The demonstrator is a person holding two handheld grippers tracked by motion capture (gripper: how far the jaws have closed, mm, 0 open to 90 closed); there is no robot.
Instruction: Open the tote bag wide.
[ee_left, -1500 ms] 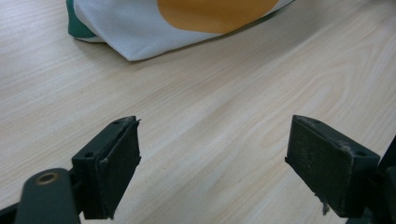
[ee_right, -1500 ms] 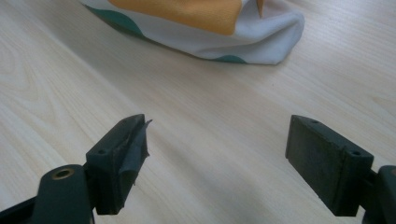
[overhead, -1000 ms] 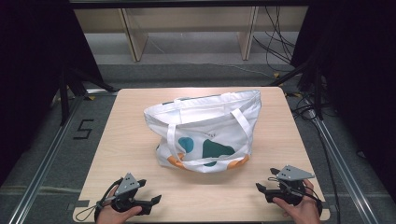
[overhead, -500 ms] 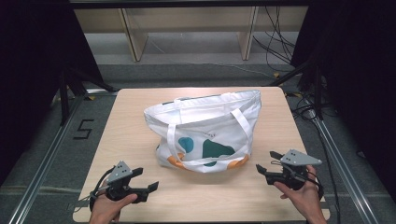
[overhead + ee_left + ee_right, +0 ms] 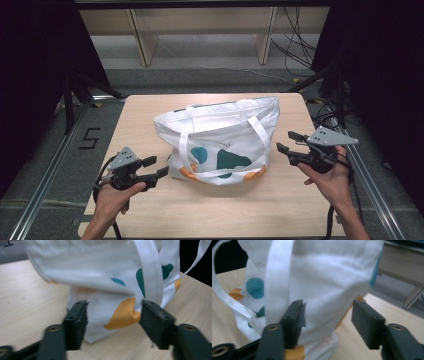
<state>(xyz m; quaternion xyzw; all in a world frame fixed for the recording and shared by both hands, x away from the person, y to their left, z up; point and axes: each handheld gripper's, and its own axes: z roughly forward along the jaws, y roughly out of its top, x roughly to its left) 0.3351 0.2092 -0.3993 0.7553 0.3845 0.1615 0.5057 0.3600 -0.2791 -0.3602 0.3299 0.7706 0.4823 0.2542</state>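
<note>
A lab: black curtains (image 5: pixel 30 75), floor rails (image 5: pixel 50 165), loose cables (image 5: pixel 295 50)

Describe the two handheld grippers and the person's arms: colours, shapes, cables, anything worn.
Both the left gripper and the right gripper are black, each with two flat, blocky jaws and round screw holes near the jaw bases. A grey three-cornered plate sits on top of each. A black cable trails from each toward the person. The forearms are bare; no sleeves or gloves show.

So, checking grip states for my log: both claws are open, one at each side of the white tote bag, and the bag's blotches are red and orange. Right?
Not quite: the blotches on the white tote bag are teal and orange, as the high view shows. The left claw and right claw are open, one at each side.
</note>
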